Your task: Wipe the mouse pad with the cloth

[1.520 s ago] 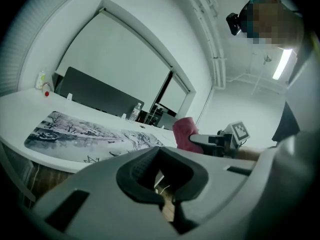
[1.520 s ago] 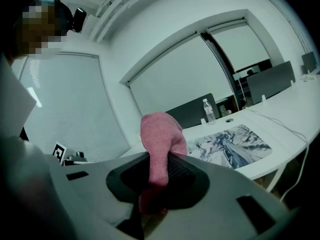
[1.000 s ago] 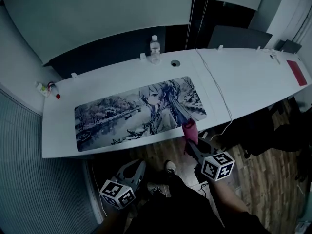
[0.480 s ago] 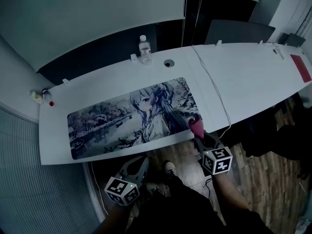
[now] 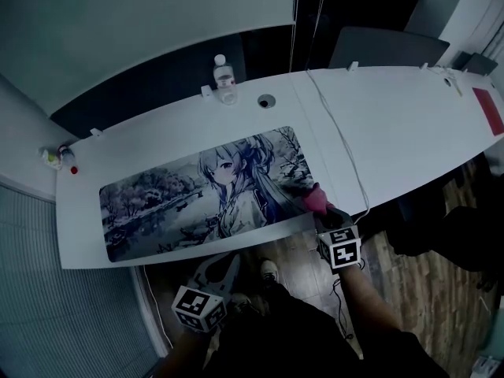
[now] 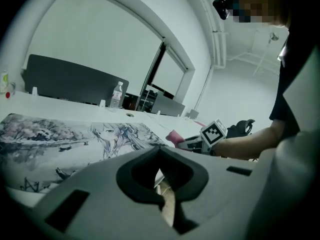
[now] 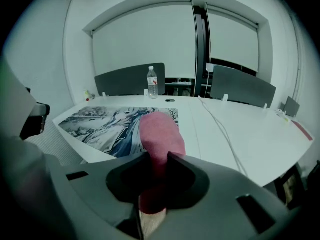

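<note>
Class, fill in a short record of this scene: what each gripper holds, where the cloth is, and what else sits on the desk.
right gripper: shut on the pink cloth
left gripper: jaws together, nothing held, off the desk's near edge
cloth position: at the near right corner of the long illustrated mouse pad; contact unclear
surface: white desk
also there: clear water bottle, behind the pad

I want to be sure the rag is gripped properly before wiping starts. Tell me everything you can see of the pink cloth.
The cloth is pink, soft and fuzzy-looking, and bunched into a wad. The right claw is shut on it. A rounded end sticks out ahead of the jaws, and the rest runs back between them. In the head view it sits at the near right corner of the mouse pad. Whether it presses on the pad cannot be told.
</note>
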Tool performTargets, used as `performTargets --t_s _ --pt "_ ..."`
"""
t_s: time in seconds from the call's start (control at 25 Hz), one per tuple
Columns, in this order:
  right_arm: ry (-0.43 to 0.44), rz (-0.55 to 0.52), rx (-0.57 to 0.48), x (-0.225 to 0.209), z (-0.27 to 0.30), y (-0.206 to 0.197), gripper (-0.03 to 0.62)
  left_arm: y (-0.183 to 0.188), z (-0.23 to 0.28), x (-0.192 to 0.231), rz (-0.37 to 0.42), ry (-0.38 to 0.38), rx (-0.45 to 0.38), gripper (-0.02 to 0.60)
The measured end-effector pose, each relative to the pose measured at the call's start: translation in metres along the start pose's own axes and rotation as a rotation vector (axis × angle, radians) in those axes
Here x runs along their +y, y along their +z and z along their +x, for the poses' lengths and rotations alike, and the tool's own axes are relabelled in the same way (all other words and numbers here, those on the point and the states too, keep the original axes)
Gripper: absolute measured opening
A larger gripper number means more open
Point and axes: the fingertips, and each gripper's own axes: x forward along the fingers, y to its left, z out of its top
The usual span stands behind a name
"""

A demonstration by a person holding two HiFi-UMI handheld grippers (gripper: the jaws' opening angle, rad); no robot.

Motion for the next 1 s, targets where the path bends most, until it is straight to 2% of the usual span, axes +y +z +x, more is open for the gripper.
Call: performTargets --t_s 0.32,0.64,1.0 --pt "0.000 -0.060 0.079 -0.008 0.034 0.004 0.089 0.003 0.002 0.013 -0.022 0.049 -0.004 0.005" --pt "0.028 -0.114 0.172 0.002 0.062 -0.003 0.089 0.008 -0.003 0.031 -0.057 0.078 -0.016 0.005" --pt "0.016 -0.191 0.230 0.007 0.067 -0.006 0.089 0.012 -0.005 0.044 -0.077 0.098 -0.035 0.005"
